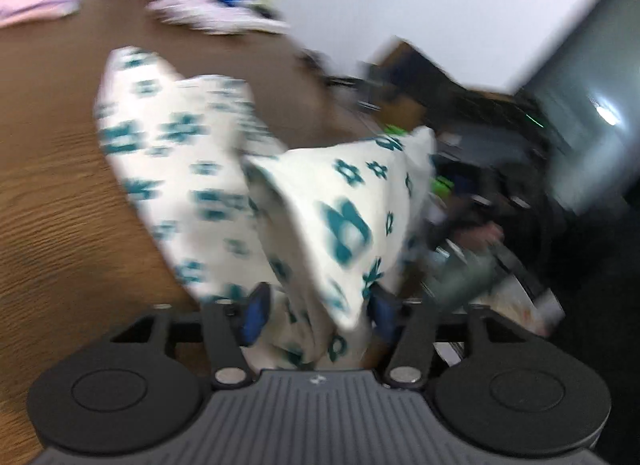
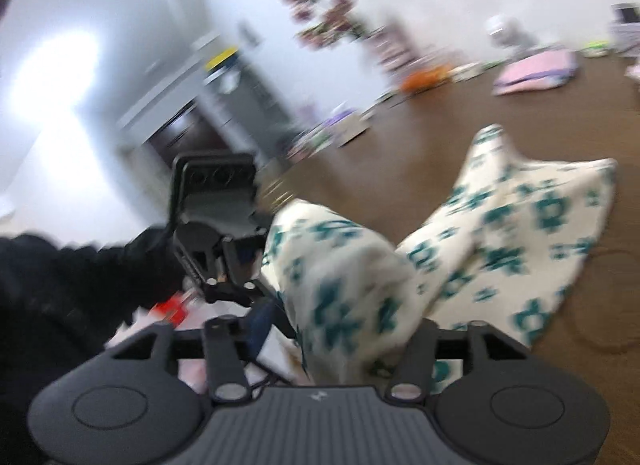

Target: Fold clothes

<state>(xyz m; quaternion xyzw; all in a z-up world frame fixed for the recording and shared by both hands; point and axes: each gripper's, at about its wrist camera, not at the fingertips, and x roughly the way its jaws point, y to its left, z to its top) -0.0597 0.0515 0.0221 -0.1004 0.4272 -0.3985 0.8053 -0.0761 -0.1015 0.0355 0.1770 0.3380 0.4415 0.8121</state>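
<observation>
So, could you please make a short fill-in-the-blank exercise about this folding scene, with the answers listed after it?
1. The white garment carries a flower print in the colour ____.
2. The left gripper is shut on the ____.
3. The garment's far end rests on the brown ____ table.
4. Far behind lies a folded ____ cloth.

Answers: teal; garment; wooden; pink

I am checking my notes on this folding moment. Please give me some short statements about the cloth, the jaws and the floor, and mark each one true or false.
1. The garment is white with teal flower prints. True.
2. The garment lies flat and fully folded. False: it is lifted, two ends trailing on the wooden floor.
3. The left gripper has cloth between its jaws. True.
4. The right gripper hangs free of the cloth. False: cloth runs between its jaws.
5. A pink cloth lies farther away on the floor. True.
</observation>
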